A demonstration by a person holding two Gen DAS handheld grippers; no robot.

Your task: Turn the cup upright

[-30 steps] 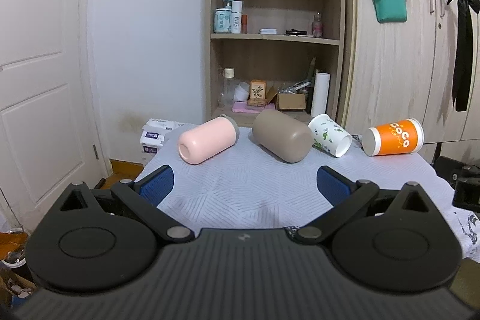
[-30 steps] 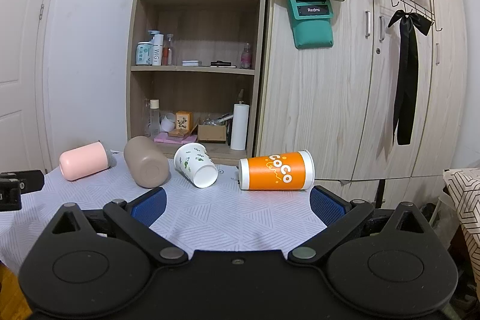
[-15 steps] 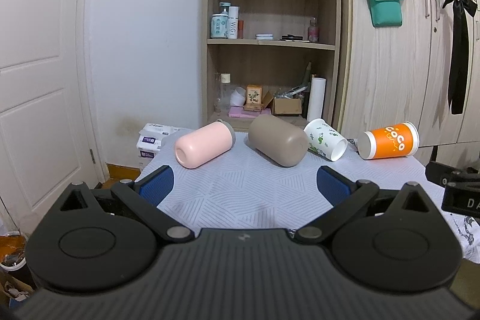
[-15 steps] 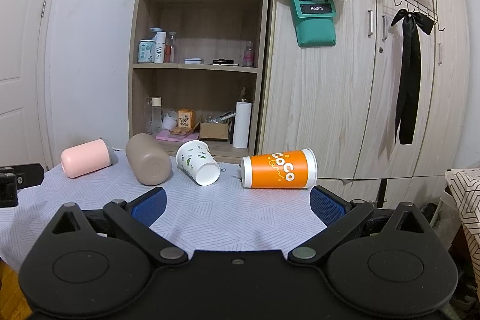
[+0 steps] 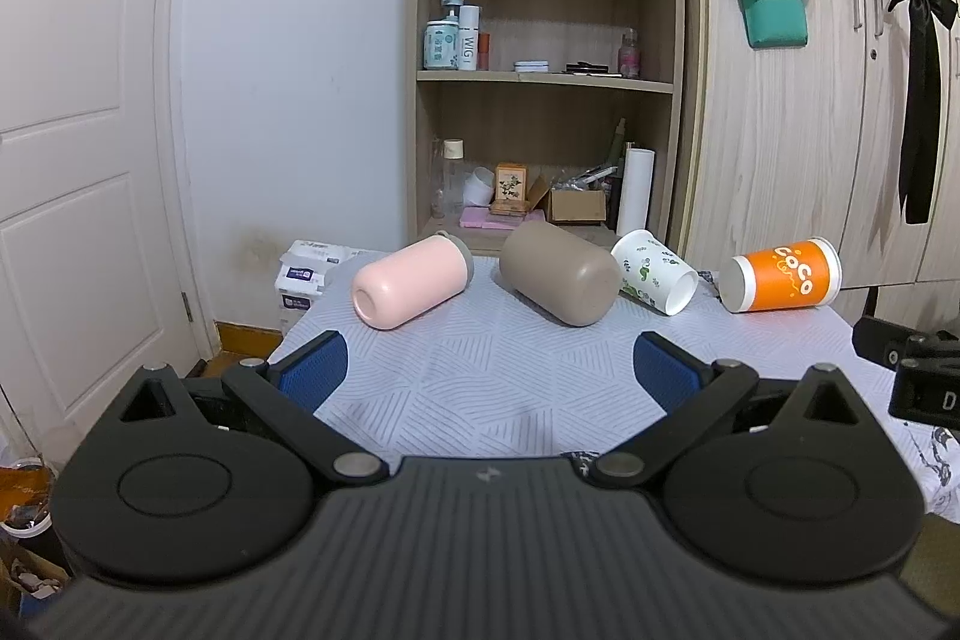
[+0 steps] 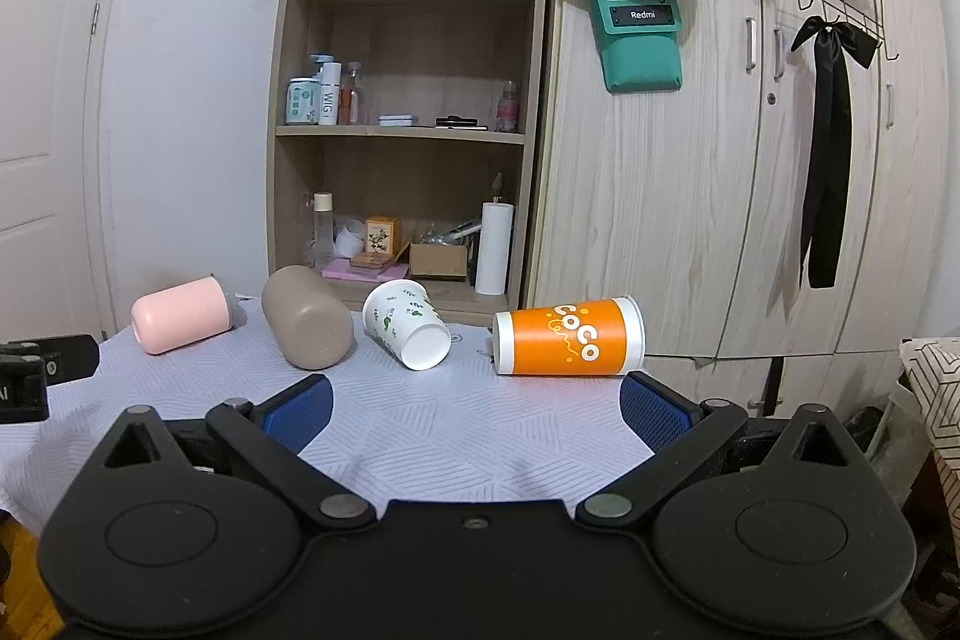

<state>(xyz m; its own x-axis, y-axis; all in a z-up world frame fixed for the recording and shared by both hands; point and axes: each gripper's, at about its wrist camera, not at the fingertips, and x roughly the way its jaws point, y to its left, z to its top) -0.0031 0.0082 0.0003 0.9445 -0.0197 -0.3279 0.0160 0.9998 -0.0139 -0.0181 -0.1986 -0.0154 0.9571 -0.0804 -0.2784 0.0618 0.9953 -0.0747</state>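
Note:
Several cups lie on their sides in a row at the far side of the cloth-covered table [image 5: 480, 388]: a pink cup [image 5: 411, 285] [image 6: 180, 314], a taupe cup [image 5: 561, 271] [image 6: 307, 317], a white leaf-print paper cup [image 5: 654, 271] [image 6: 408, 323] and an orange "CoCo" paper cup [image 5: 780, 274] [image 6: 569, 337]. My left gripper [image 5: 489, 370] is open and empty, short of the pink and taupe cups. My right gripper [image 6: 474, 409] is open and empty, short of the white and orange cups.
A wooden shelf unit [image 6: 414, 148] with bottles and boxes stands behind the table, with wardrobe doors [image 6: 750, 190] to its right. A white door [image 5: 78, 160] is at the left. The other gripper shows at each view's edge [image 5: 912, 370] [image 6: 36, 370].
Both views have tilted up slightly, so the cups sit a little lower in frame. The right gripper has crept further into the left view. No cup has moved.

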